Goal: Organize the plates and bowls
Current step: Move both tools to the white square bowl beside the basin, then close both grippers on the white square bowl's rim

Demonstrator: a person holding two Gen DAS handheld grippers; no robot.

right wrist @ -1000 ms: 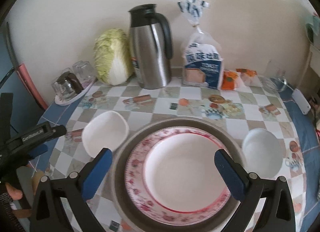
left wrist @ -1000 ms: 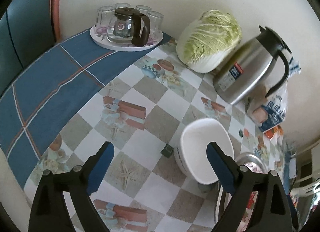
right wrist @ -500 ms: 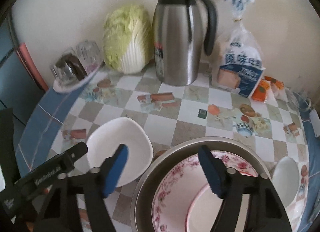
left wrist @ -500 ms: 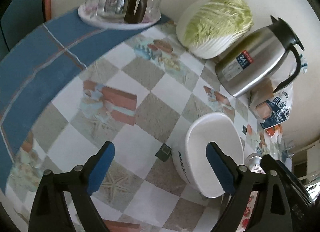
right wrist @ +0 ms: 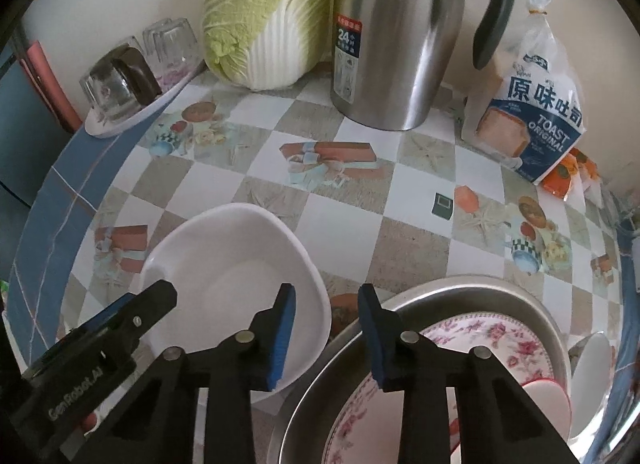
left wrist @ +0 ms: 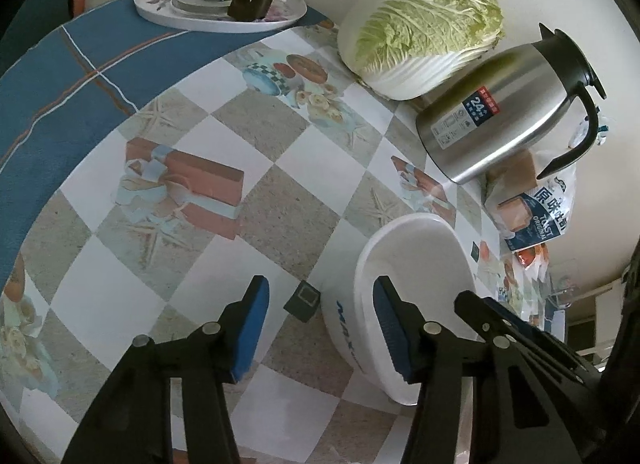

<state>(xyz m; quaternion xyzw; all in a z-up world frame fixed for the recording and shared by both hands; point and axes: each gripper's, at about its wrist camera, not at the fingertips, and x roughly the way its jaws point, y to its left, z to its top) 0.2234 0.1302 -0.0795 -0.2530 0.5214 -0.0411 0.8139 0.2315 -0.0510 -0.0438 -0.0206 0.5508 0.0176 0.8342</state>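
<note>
White plastic fills the lower right of my left wrist view: the white bowl (left wrist: 416,284) stands on the checked surface (left wrist: 280,199). My left gripper (left wrist: 320,328) straddles the bowl's near wall, one blue pad outside it over the surface, the other inside the rim. The jaws are closing with the wall between them; neither pad presses on it yet. Behind stand a cabbage (left wrist: 424,47), a steel jug (left wrist: 504,111), a bread bag (left wrist: 536,215) and a glass-laden tray (left wrist: 224,15).

My right wrist view places the right gripper (right wrist: 326,338) over the narrow gap between the white bowl (right wrist: 236,276) and the metal basin (right wrist: 460,292), which lie just beside each other. One pad hangs above the bowl's interior, the other above the basin's rim. The jaws are closing with the two rims below them, gripping nothing. A floral plate (right wrist: 472,336) lies inside the basin. The left gripper (right wrist: 120,328) enters at lower left, at the bowl's far rim.
</note>
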